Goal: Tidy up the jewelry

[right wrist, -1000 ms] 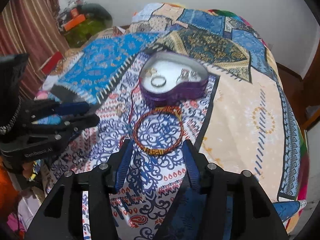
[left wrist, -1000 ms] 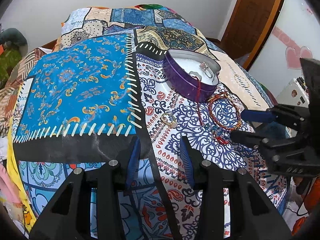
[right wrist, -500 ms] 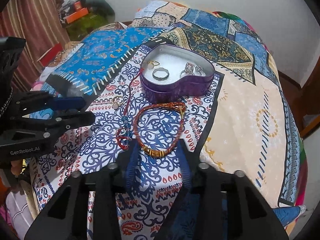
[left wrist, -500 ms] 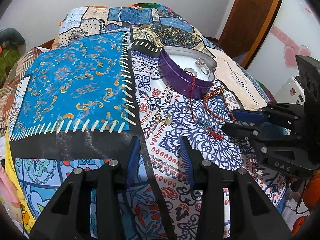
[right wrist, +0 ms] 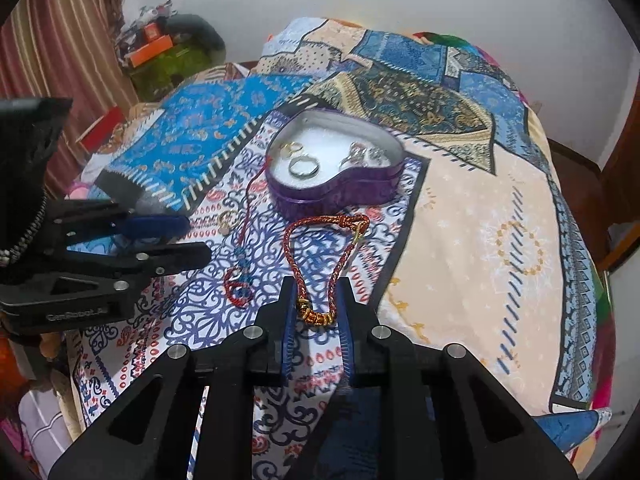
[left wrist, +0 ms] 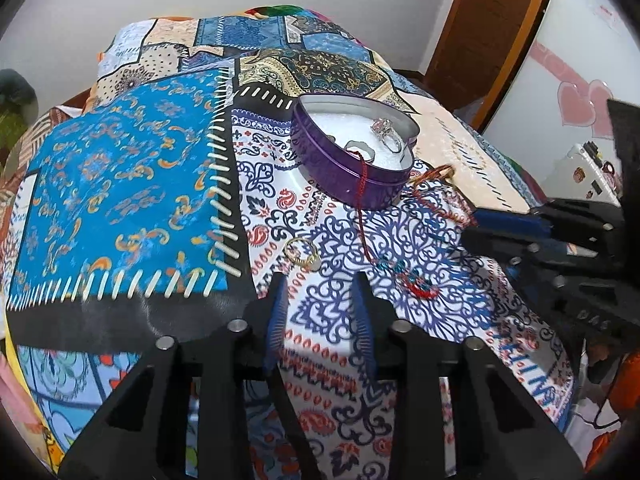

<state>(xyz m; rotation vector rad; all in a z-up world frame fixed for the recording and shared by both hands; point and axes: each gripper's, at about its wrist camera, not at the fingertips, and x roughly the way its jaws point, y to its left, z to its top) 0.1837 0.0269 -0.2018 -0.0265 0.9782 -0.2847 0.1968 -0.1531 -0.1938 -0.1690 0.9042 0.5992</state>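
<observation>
Item: braided red-and-gold bracelet (right wrist: 320, 256) on the patterned bedspread (right wrist: 480, 240). I see its loop squeezed long, running from my right gripper (right wrist: 316, 312) up toward the purple heart tin (right wrist: 336, 184).

Its gold-wrapped near end sits between the jaws, which have just been closing, pads pressing the cord. Left gripper (left wrist: 318, 312): jaws narrow, closing on nothing, gold ring (left wrist: 300, 254) just ahead.

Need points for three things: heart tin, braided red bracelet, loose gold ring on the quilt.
heart tin (right wrist: 352, 196), right wrist view, on its purple side wall.
braided red bracelet (right wrist: 295, 258), right wrist view, on the left strand of the loop.
loose gold ring (left wrist: 301, 254), left wrist view, on the band's near edge.
</observation>
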